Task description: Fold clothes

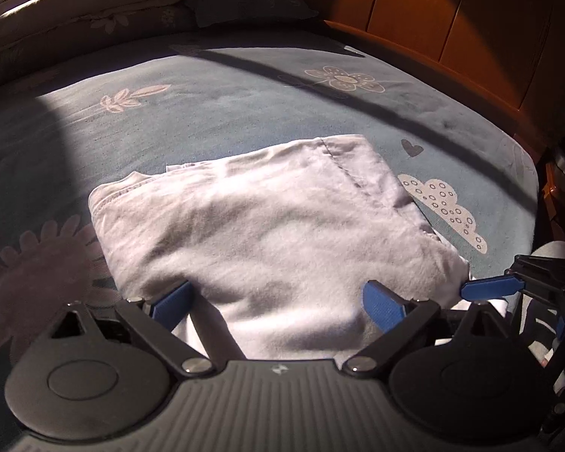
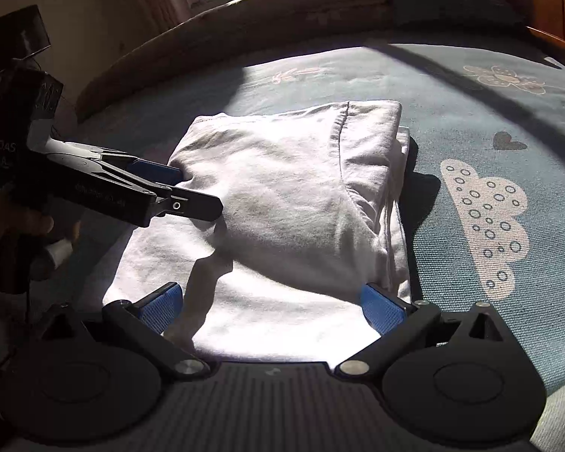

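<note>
Right wrist view: white garment (image 2: 282,203) lies folded on bed (image 2: 489,86); both tools, left tool (image 2: 197,188) and right tool (image 2: 271,307), stand apart, empty. Risk: either tool snagging the top layer could undo the fold.

A folded white garment (image 1: 267,218) lies on a blue patterned bedsheet (image 1: 245,90). The left gripper (image 1: 278,297) hovers wide open over its near edge; the right gripper's blue fingertip (image 1: 489,289) touches its right corner.
</note>
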Demonstrator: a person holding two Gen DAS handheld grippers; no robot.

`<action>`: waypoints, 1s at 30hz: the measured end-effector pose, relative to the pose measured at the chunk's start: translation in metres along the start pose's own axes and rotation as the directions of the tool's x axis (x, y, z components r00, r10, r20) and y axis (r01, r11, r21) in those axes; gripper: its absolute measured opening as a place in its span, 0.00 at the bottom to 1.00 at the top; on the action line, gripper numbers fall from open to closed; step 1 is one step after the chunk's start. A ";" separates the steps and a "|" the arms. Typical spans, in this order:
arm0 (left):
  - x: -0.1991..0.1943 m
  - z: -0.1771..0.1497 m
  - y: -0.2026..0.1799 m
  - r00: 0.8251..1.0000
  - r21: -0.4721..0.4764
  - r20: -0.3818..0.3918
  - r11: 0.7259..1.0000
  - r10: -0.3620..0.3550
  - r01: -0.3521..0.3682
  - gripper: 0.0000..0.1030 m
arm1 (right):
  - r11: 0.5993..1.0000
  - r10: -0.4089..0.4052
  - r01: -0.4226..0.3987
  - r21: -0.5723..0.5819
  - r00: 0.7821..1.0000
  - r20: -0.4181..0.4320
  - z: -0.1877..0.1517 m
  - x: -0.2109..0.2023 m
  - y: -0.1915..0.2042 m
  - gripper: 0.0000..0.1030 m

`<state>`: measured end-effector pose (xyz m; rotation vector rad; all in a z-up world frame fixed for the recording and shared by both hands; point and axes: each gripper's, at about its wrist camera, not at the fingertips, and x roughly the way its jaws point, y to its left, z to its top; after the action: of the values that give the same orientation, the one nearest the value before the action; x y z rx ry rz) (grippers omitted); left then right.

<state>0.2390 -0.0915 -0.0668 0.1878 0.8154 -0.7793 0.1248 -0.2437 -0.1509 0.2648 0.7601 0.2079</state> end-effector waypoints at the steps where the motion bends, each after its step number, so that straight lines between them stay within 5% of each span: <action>1: -0.003 0.002 0.003 1.000 -0.002 0.016 1.000 0.001 -0.001 0.93 | 1.000 0.014 -0.015 0.021 1.000 0.009 0.000 -0.001 -0.003 1.00; 9: 0.040 0.021 0.029 0.999 0.017 -0.015 0.999 0.043 -0.043 0.93 | 0.964 0.140 -0.156 0.216 0.986 0.089 -0.001 -0.007 -0.033 1.00; 15: 0.042 0.048 0.034 0.999 -0.056 0.004 0.997 0.045 -0.044 0.92 | 0.965 0.143 -0.159 0.210 0.985 0.093 -0.001 -0.007 -0.032 1.00; 18: 0.032 0.042 0.027 0.998 -0.056 0.043 0.998 -0.041 0.043 0.92 | 0.966 0.143 -0.160 0.205 0.985 0.095 -0.002 -0.007 -0.032 1.00; 24: 0.073 0.048 0.026 1.000 -0.052 -0.018 0.998 -0.020 0.019 0.92 | 0.961 0.157 -0.176 0.213 0.982 0.106 -0.001 -0.005 -0.035 1.00; 30: 0.055 0.063 0.011 0.998 -0.074 0.023 0.996 -0.052 0.053 0.92 | 0.961 0.159 -0.179 0.212 0.981 0.107 -0.002 -0.007 -0.034 1.00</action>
<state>0.3074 -0.1415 -0.0642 0.0923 0.8311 -0.7979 0.1218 -0.2775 -0.1582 0.5485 0.6721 0.2714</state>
